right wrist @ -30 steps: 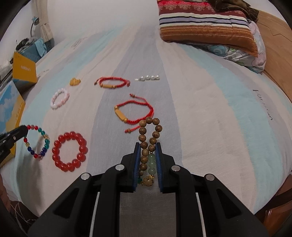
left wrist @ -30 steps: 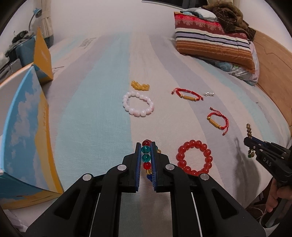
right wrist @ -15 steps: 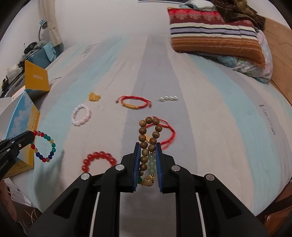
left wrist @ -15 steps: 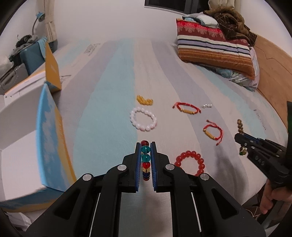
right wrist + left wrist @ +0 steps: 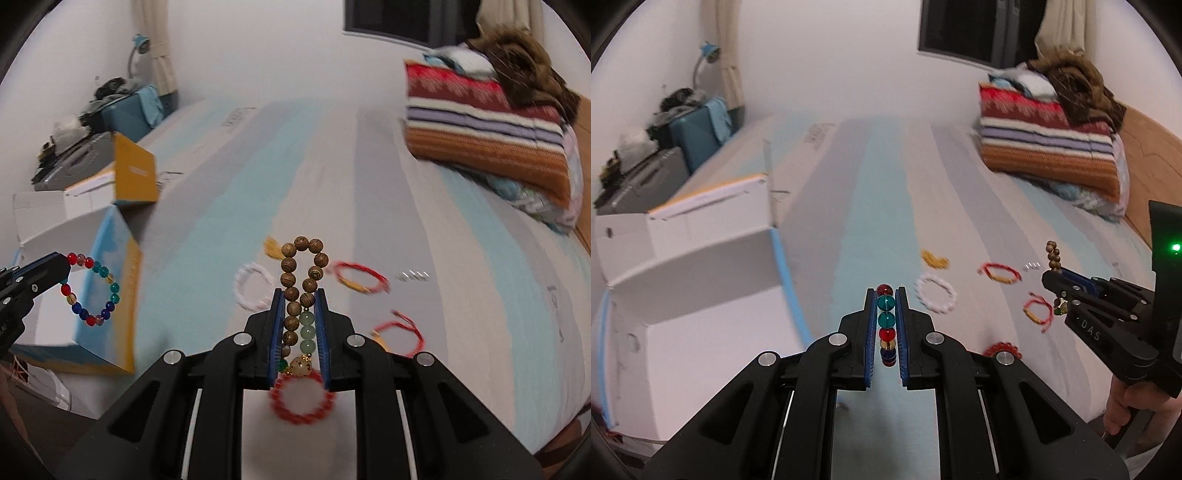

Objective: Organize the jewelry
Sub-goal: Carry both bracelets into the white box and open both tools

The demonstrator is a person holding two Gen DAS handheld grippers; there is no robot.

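While both bracelets hung clear of the bed (image 5: 879,192), the left hand-held gripper (image 5: 885,295) was pinching the multicoloured glass bead bracelet (image 5: 886,325) between its blue pads; from its own camera only a single column of red, teal and amber beads showed edge-on, the lowest ones lost in the gap; the right wrist view gave the full loop (image 5: 92,291) dangling off the tips in front of the open white cardboard box (image 5: 694,280) with its blue and yellow sides; the right hand-held gripper (image 5: 301,295) was clamped on the wooden bead bracelet (image 5: 301,266), brown beads arching above the tips, pale green beads and a cream bead squeezed lower down, a dark green bit half hidden behind the left pad; a person's fingers (image 5: 1123,402) curled under its handle, mostly cut off by the frame edge; down on the striped sheet lay the rest, all smeared by blur; a white bead bracelet (image 5: 935,294), a small amber piece (image 5: 934,258) too fuzzy to identify, two red cord bracelets (image 5: 999,272) (image 5: 1038,312), a short row of pale beads (image 5: 1032,265), and a red bead bracelet (image 5: 303,398) partly covered by the gripper body; folded striped blankets (image 5: 1049,147) sat at the far end.
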